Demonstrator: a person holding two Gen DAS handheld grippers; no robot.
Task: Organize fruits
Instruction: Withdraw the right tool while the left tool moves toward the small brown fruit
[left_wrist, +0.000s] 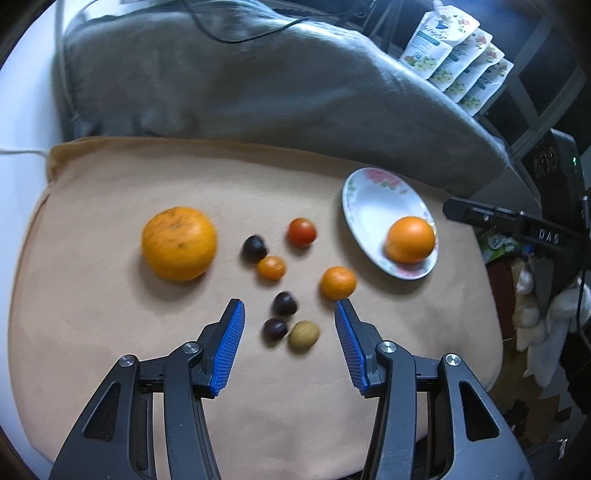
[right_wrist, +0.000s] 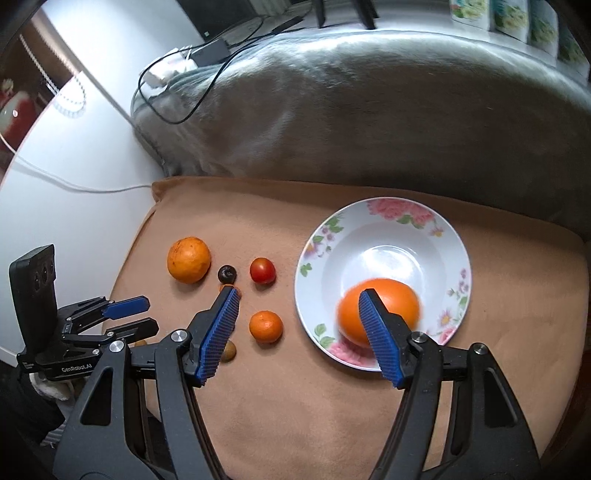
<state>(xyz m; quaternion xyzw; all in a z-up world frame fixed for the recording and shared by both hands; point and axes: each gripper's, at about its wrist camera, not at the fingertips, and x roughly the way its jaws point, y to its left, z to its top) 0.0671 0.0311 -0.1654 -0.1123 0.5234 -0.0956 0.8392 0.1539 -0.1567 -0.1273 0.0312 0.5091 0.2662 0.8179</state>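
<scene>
A white flowered plate (left_wrist: 373, 206) (right_wrist: 384, 236) on a tan cloth holds one orange (left_wrist: 410, 239) (right_wrist: 391, 299). On the cloth lie a big orange (left_wrist: 179, 248) (right_wrist: 188, 259), a red tomato (left_wrist: 302, 232) (right_wrist: 262, 270), two small mandarins (left_wrist: 271, 267) (left_wrist: 338, 282) (right_wrist: 266, 326), dark chestnut-like fruits (left_wrist: 254, 248) (left_wrist: 284, 302) (left_wrist: 274, 329) and a tan round fruit (left_wrist: 303, 334) (right_wrist: 229, 350). My left gripper (left_wrist: 290, 306) is open, above the dark fruits. My right gripper (right_wrist: 297, 295) is open and empty, its right finger over the plate's orange.
The tan cloth (left_wrist: 110, 332) (right_wrist: 332, 424) lies against a grey cushion (left_wrist: 240, 81) (right_wrist: 369, 103). Pouches (left_wrist: 458, 55) stand at the back right. Cables (right_wrist: 192, 85) run over the white table. The left gripper (right_wrist: 125, 314) shows in the right wrist view.
</scene>
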